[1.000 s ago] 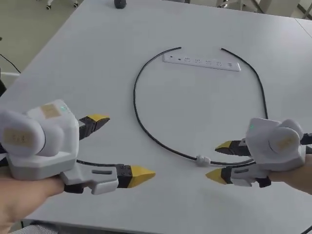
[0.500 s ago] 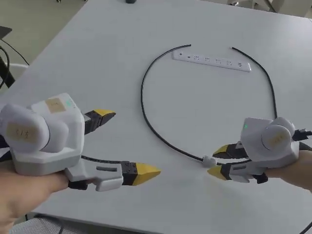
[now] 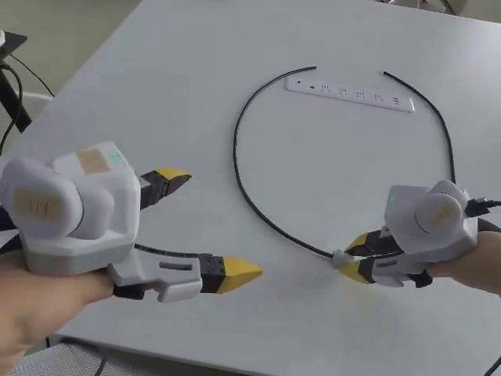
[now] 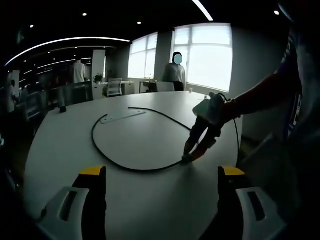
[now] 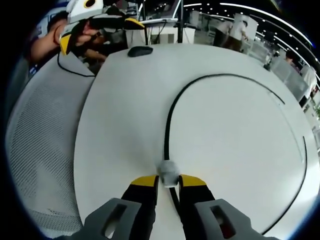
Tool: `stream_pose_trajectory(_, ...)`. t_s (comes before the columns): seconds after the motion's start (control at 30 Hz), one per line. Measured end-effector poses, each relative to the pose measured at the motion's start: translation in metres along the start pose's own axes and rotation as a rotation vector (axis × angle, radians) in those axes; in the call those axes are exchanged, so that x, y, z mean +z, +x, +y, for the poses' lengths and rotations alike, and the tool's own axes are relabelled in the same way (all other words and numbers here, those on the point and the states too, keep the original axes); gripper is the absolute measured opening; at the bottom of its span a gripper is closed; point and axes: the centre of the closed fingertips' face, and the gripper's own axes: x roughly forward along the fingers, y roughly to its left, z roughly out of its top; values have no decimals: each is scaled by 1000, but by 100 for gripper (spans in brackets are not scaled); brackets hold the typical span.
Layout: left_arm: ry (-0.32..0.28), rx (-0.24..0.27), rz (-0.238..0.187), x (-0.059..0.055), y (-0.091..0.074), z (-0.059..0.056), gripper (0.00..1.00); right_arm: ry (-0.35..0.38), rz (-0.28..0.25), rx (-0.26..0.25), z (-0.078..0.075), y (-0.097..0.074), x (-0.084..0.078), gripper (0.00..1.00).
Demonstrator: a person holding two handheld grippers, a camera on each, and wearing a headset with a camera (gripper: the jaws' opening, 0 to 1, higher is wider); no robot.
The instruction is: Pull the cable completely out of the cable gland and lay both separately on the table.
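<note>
- Head view: a black cable [image 3: 239,168] is laid in a wide loop on the table [image 3: 156,78], with both ends up by the power strip [image 3: 350,94]. A small pale cable gland [image 3: 339,256] is threaded on it at the near side and rests on the table.
- The right gripper [image 3: 351,258] is set at the gland, its jaws narrowed to a slim gap either side of it. Whether the gland is actually pinched cannot be told.
- Right gripper view: the gland [image 5: 169,171] is seen right at the yellow tips, and the cable [image 5: 167,120] runs back between the jaws.
- The left gripper [image 3: 219,223] is held wide open with nothing in it, off to the left of the loop.
- Handling, as judged: the cable is light, floppy and smooth-jacketed, and likely to slide or whip if tugged from far off. The gland is small, hard and light, and easily squirted out of the tips.
- Hold advised: the gland should be pinched across its body by the right gripper. The cable should be taken by the left gripper close beside the gland and pulled straight along its length.
- Cable and gland are not yet separated.
</note>
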Motion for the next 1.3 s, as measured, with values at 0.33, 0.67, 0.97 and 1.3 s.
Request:
stream_pose_trajectory(0.33, 9, -16, 9, 0, 6, -4, 92, -6, -8, -1, -1, -1, 1, 9)
stream_pose_trajectory(0.67, 39, -38, 19, 4, 10, -7, 90, 1, -37, -33, -3, -10, 9, 8)
stream_pose_trajectory(0.97, 91, -76, 12, 17, 14, -15, 88, 37, -135, -101, -3, -38, 35, 8)
stream_pose_trajectory(1.3, 169, -128, 3, 37, 20, -27, 86, 28, -269, -175, 5, -81, 81, 8)
